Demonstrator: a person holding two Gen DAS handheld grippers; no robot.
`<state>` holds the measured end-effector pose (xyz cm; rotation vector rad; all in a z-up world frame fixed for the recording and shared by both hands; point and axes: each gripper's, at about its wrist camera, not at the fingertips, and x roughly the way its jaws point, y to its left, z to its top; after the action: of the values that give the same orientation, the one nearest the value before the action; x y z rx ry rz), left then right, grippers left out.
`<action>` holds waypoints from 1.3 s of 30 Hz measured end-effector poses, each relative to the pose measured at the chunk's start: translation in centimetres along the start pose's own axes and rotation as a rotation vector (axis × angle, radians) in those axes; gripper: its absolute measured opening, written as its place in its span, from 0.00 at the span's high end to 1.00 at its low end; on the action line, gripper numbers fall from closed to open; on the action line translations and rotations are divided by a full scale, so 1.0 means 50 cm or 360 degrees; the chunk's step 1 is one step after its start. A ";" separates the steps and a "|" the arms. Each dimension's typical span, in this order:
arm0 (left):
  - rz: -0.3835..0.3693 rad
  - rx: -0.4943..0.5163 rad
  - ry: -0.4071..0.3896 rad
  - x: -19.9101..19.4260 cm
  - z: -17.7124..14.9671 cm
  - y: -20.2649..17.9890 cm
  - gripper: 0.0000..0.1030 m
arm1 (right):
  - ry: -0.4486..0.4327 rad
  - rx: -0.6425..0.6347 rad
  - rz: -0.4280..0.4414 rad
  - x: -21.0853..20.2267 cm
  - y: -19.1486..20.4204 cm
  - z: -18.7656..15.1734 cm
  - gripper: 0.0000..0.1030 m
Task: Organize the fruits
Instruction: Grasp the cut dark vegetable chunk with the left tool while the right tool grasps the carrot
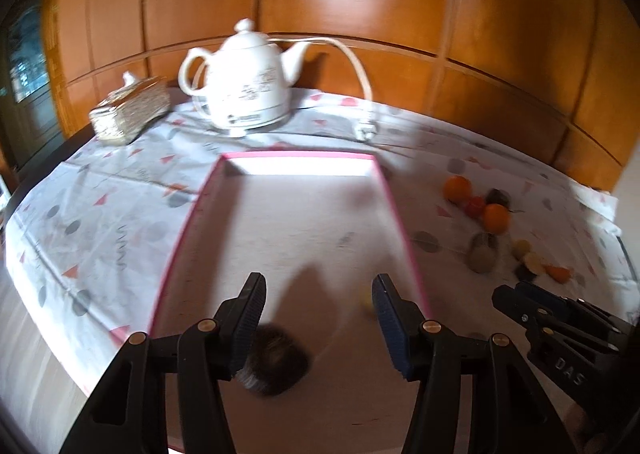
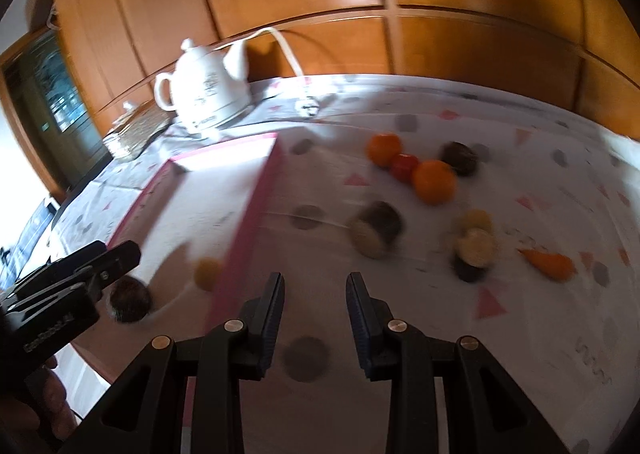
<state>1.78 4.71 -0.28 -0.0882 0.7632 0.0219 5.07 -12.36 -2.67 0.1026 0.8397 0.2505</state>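
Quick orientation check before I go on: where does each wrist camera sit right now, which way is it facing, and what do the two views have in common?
Left wrist: on the left gripper, looking down into the pink-rimmed tray; its open fingers frame a dark fruit, right gripper at the edge.
Right wrist: on the right gripper, open over the tablecloth beside the tray, facing loose fruit such as an orange; left gripper and a hand show.
Shared: tray, white teapot, dark fruit, fruit pile.

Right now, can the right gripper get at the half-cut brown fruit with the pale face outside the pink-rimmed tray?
Probably yes. The right gripper is open and empty, and only bare patterned tablecloth lies between it and the half-cut brown fruit; the pink-rimmed tray stands off to one side.
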 end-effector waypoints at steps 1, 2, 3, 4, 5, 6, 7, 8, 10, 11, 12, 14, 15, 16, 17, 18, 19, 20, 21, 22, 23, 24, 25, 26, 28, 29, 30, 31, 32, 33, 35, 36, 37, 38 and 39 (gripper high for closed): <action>-0.0028 0.0019 -0.0001 -0.001 0.001 -0.012 0.45 | -0.0003 0.0022 -0.0023 -0.004 -0.014 -0.004 0.69; -0.0058 0.0038 -0.0001 -0.002 0.001 -0.025 0.45 | -0.0005 0.0043 -0.0040 -0.008 -0.028 -0.008 0.69; -0.0078 0.0053 0.0001 -0.003 0.002 -0.034 0.45 | -0.0005 0.0063 -0.0057 -0.011 -0.042 -0.012 0.69; -0.0109 0.0076 0.0008 -0.002 0.002 -0.049 0.45 | -0.0003 0.0087 -0.0080 -0.014 -0.057 -0.017 0.69; -0.0126 0.0090 0.0011 -0.003 0.001 -0.057 0.45 | -0.0003 0.0107 -0.0099 -0.018 -0.071 -0.021 0.69; -0.0141 0.0108 0.0014 -0.003 0.001 -0.068 0.45 | -0.0003 0.0127 -0.0118 -0.021 -0.085 -0.026 0.69; -0.0162 0.0134 0.0021 -0.002 0.000 -0.082 0.45 | -0.0001 0.0151 -0.0139 -0.025 -0.100 -0.031 0.69; -0.0174 0.0147 0.0030 0.000 0.000 -0.091 0.45 | -0.0001 0.0171 -0.0159 -0.029 -0.113 -0.035 0.69; -0.0208 0.0165 0.0050 0.005 -0.003 -0.109 0.45 | -0.0008 0.0208 -0.0200 -0.037 -0.137 -0.041 0.69; -0.0224 0.0177 0.0057 0.007 -0.005 -0.119 0.45 | -0.0010 0.0234 -0.0222 -0.041 -0.155 -0.044 0.69; -0.0235 0.0193 0.0066 0.010 -0.007 -0.129 0.45 | -0.0009 0.0254 -0.0238 -0.043 -0.167 -0.046 0.69; -0.0244 0.0214 0.0085 0.014 -0.013 -0.145 0.45 | -0.0014 0.0289 -0.0273 -0.048 -0.189 -0.048 0.69; -0.0250 0.0223 0.0096 0.018 -0.015 -0.151 0.45 | -0.0016 0.0303 -0.0286 -0.049 -0.198 -0.049 0.69; -0.0257 0.0233 0.0107 0.020 -0.017 -0.159 0.45 | -0.0017 0.0317 -0.0301 -0.051 -0.206 -0.049 0.69; -0.0262 0.0244 0.0112 0.023 -0.017 -0.167 0.45 | -0.0019 0.0335 -0.0321 -0.052 -0.214 -0.049 0.69; -0.0263 0.0252 0.0115 0.026 -0.017 -0.172 0.45 | -0.0020 0.0347 -0.0331 -0.053 -0.220 -0.049 0.69; -0.0266 0.0260 0.0118 0.028 -0.017 -0.179 0.45 | -0.0021 0.0357 -0.0338 -0.053 -0.226 -0.050 0.69; -0.0274 0.0265 0.0122 0.030 -0.016 -0.184 0.45 | -0.0023 0.0366 -0.0348 -0.055 -0.234 -0.052 0.69; -0.0278 0.0267 0.0124 0.033 -0.015 -0.189 0.45 | -0.0026 0.0375 -0.0361 -0.055 -0.240 -0.053 0.69; -0.0281 0.0268 0.0125 0.037 -0.014 -0.194 0.45 | -0.0030 0.0387 -0.0374 -0.056 -0.246 -0.054 0.69; -0.0286 0.0268 0.0130 0.041 -0.012 -0.199 0.45 | -0.0029 0.0396 -0.0381 -0.055 -0.250 -0.054 0.69; -0.0292 0.0267 0.0135 0.045 -0.010 -0.203 0.45 | -0.0026 0.0411 -0.0388 -0.055 -0.256 -0.056 0.69; -0.0297 0.0264 0.0143 0.049 -0.009 -0.206 0.45 | -0.0024 0.0424 -0.0395 -0.055 -0.262 -0.058 0.69; -0.0300 0.0260 0.0153 0.054 -0.008 -0.209 0.45 | -0.0023 0.0432 -0.0401 -0.054 -0.267 -0.059 0.69; -0.0308 0.0254 0.0172 0.064 -0.009 -0.215 0.45 | -0.0022 0.0449 -0.0417 -0.054 -0.278 -0.062 0.69; -0.0308 0.0254 0.0179 0.068 -0.010 -0.218 0.45 | -0.0023 0.0454 -0.0419 -0.054 -0.282 -0.063 0.66; -0.0306 0.0255 0.0185 0.072 -0.011 -0.220 0.45 | -0.0024 0.0457 -0.0425 -0.053 -0.285 -0.063 0.64; -0.0307 0.0258 0.0190 0.075 -0.011 -0.222 0.45 | -0.0024 0.0455 -0.0437 -0.052 -0.290 -0.062 0.64; -0.0310 0.0261 0.0194 0.078 -0.012 -0.224 0.45 | -0.0022 0.0447 -0.0448 -0.050 -0.295 -0.059 0.64; -0.0313 0.0262 0.0196 0.080 -0.012 -0.226 0.45 | -0.0023 0.0441 -0.0453 -0.049 -0.299 -0.056 0.64; -0.0323 0.0260 0.0203 0.085 -0.011 -0.229 0.44 | -0.0021 0.0403 -0.0448 -0.042 -0.304 -0.045 0.62; -0.0332 0.0255 0.0206 0.088 -0.009 -0.230 0.42 | -0.0016 0.0375 -0.0448 -0.038 -0.306 -0.039 0.60; -0.0339 0.0247 0.0209 0.090 -0.008 -0.231 0.40 | -0.0013 0.0350 -0.0448 -0.035 -0.307 -0.035 0.58; -0.0348 0.0239 0.0209 0.092 -0.006 -0.232 0.40 | -0.0009 0.0316 -0.0447 -0.029 -0.308 -0.028 0.57; -0.0354 0.0238 0.0207 0.093 -0.004 -0.234 0.40 | -0.0008 0.0288 -0.0453 -0.025 -0.309 -0.022 0.56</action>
<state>5.60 -7.02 -2.80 -0.0323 0.8787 -0.2543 6.19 -27.61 -5.41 0.1512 0.8600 -0.0934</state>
